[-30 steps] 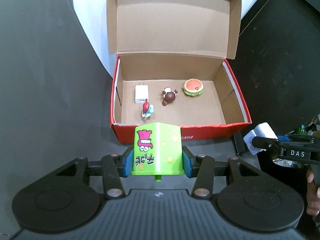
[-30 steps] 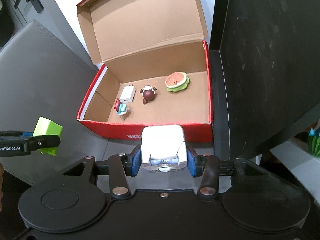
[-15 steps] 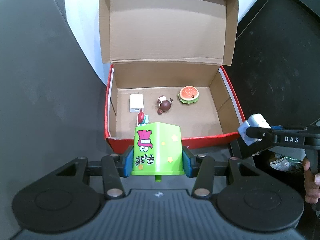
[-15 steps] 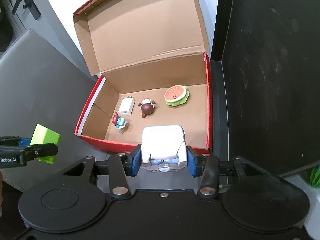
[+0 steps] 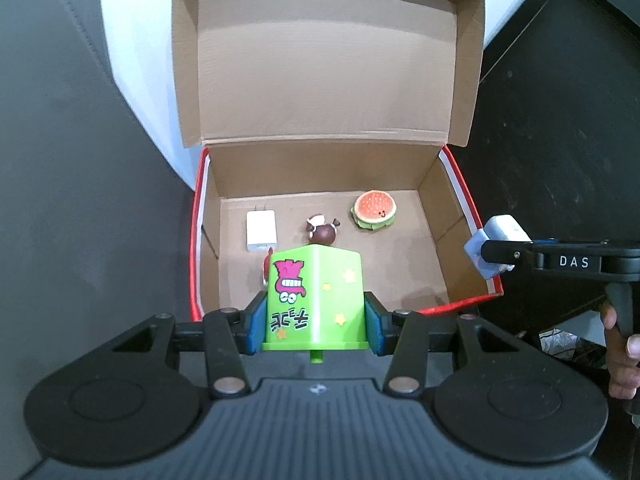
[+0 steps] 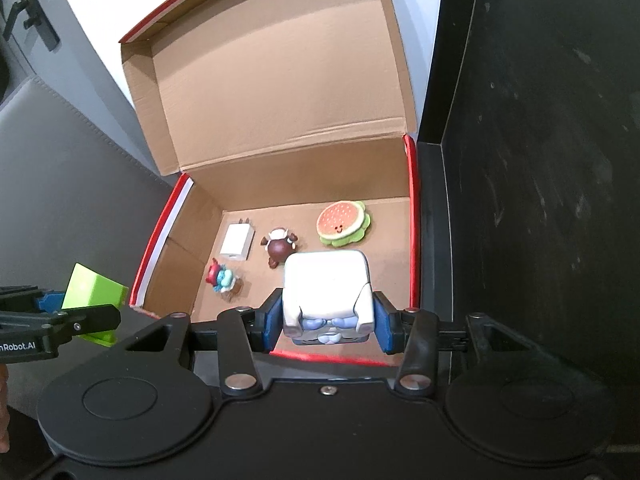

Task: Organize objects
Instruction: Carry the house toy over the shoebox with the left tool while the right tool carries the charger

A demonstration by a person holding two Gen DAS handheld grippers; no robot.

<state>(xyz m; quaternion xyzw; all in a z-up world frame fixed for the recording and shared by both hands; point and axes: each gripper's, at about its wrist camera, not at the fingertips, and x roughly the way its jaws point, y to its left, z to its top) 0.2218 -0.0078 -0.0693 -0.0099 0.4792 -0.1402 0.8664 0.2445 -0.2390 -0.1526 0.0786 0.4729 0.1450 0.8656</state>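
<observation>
My left gripper (image 5: 314, 322) is shut on a green cube toy (image 5: 314, 300) with a pink cartoon face, held over the front wall of the open red cardboard box (image 5: 452, 168). My right gripper (image 6: 326, 322) is shut on a white cube toy (image 6: 326, 292) with a bluish face, above the box's front right part. On the box floor lie a white charger (image 6: 237, 242), a brown figurine (image 6: 280, 246), a burger toy (image 6: 342, 222) and a small red and blue figurine (image 6: 220, 278). The green cube (image 6: 94, 292) shows at the left of the right wrist view, outside the box's left wall.
The box lid (image 5: 324, 60) stands upright behind the box. A grey cushioned surface (image 5: 80, 160) lies to the left, a black panel (image 6: 540, 120) to the right. A person's hand (image 5: 620, 356) holds the right gripper's handle.
Both grippers have moved forward toward the box, each still holding its cube. The white cube now hangs over the box floor, and the green cube covers most of the small red figurine.
</observation>
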